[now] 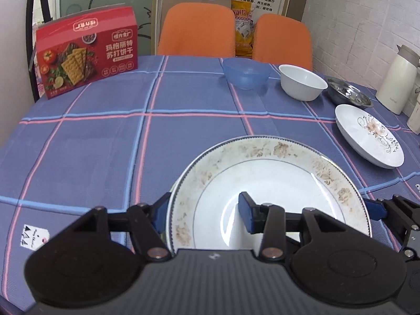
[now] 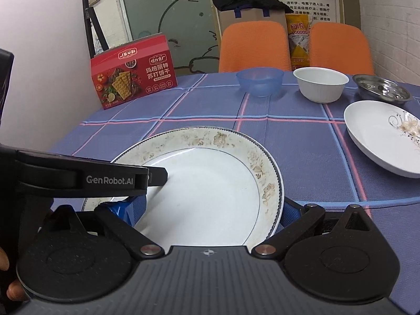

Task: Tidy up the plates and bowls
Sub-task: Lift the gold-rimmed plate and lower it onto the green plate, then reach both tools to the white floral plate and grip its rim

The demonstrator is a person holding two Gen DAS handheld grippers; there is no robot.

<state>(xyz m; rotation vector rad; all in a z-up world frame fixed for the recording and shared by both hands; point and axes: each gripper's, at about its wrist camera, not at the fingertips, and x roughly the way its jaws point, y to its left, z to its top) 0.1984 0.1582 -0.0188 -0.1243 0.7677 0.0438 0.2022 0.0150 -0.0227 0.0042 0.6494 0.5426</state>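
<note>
**— Porcelain plate, the big one with the brown flower rim: where is it?**

— The big plate (image 1: 262,173) is on the checked bench (image 1: 92,144), nearer to the cameras than the red cracker box (image 1: 86,52) and to the right of it. It faces up. It is round, so it has no long axis and points no way.

**— And the tongs?**

— The left tongs (image 1: 203,215) are partly open over the plate's left rim, one finger outside the rim and one above the well. I cannot tell if they press it. The right tongs (image 2: 207,210) are wide open across the right rim, also one finger on each side, and they grip nothing.

**— The other dishes?**

— All are to the right of the box. First comes the blue bowl (image 1: 246,73), then the white bowl (image 1: 302,82), then the steel dish (image 1: 349,94). All three are upright. The small flower plate (image 1: 367,136) lies farthest right and closer to the cameras than the steel dish.
</note>
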